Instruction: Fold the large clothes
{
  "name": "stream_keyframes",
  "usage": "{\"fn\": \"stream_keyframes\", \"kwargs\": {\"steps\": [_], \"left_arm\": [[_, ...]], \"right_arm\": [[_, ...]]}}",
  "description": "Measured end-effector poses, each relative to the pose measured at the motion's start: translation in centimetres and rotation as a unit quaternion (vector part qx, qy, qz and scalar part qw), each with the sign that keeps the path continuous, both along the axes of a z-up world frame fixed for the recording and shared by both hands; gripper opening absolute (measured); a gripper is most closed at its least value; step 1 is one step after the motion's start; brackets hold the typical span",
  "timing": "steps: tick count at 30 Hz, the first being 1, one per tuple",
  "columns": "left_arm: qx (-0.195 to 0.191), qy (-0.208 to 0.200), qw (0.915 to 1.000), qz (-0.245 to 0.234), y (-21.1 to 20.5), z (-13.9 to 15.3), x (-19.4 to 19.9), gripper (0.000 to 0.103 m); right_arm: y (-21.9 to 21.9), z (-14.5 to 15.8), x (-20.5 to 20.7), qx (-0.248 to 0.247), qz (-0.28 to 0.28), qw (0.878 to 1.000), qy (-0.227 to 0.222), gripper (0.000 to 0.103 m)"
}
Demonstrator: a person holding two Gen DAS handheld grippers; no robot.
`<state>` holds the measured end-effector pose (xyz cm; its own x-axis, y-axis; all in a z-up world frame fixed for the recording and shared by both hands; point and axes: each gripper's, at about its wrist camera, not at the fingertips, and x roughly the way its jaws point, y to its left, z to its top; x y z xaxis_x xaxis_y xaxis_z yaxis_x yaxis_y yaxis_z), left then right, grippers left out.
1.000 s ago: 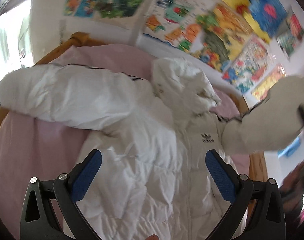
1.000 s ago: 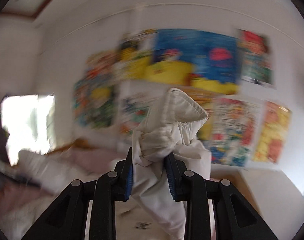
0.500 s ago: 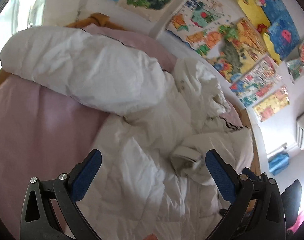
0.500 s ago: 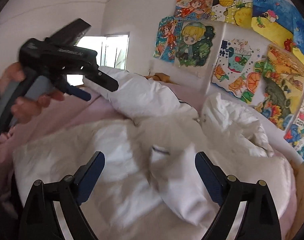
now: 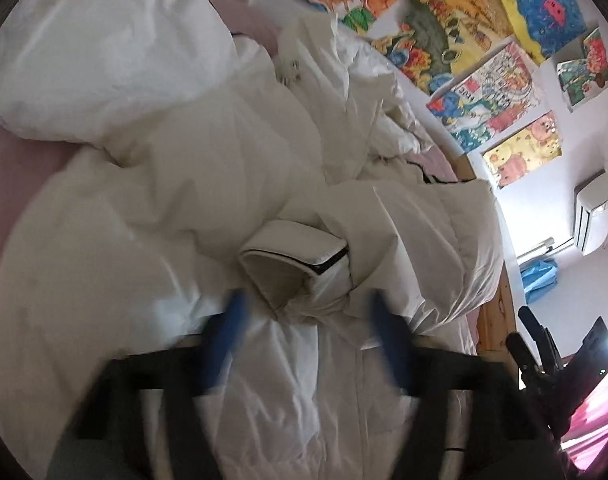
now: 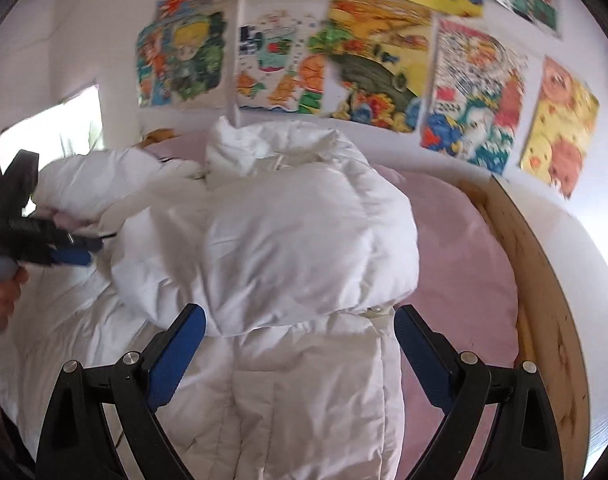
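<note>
Puffer jacket (image 6: 304, 240) spread on pink sheet (image 6: 464, 260), wooden bedframe (image 6: 544, 280), paintings (image 6: 376, 72) on wall

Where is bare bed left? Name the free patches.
Free: the pink sheet between the white puffer jacket and the wooden bed rail; a narrower pink strip on the jacket's opposite side. The middle is crowded with jacket.

Bed (image 6: 544, 264) with a light wooden frame, covered by a pink sheet (image 6: 460, 248), standing against the wall. A white puffer jacket (image 6: 287, 240) lies spread directly on the sheet, one sleeve folded across its body, hood bunched toward the wall side. Bare pink sheet shows on both sides of the jacket.
</note>
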<state>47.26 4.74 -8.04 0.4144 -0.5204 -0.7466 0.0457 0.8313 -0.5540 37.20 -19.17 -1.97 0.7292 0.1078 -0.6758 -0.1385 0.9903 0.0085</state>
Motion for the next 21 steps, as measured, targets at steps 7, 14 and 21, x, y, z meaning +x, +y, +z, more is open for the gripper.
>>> {"fn": "stream_keyframes", "kwargs": {"steps": [7, 14, 21], "left_arm": [[0.025, -0.048, 0.9984, 0.015, -0.5, 1.6, 1.1, 0.003], [0.168, -0.105, 0.979, 0.048, 1.8, 5.2, 1.1, 0.002], [0.26, -0.115, 0.9587, 0.02, 0.2, 5.1, 1.1, 0.002]], "right_arm": [[-0.8, -0.8, 0.0, 0.011, -0.012, 1.0, 0.015, 0.096], [-3.4, -1.3, 1.3, 0.086, -0.041, 0.995, 0.032, 0.096], [-9.1, -3.9, 8.7, 0.215, -0.106, 0.967, 0.088, 0.096]]}}
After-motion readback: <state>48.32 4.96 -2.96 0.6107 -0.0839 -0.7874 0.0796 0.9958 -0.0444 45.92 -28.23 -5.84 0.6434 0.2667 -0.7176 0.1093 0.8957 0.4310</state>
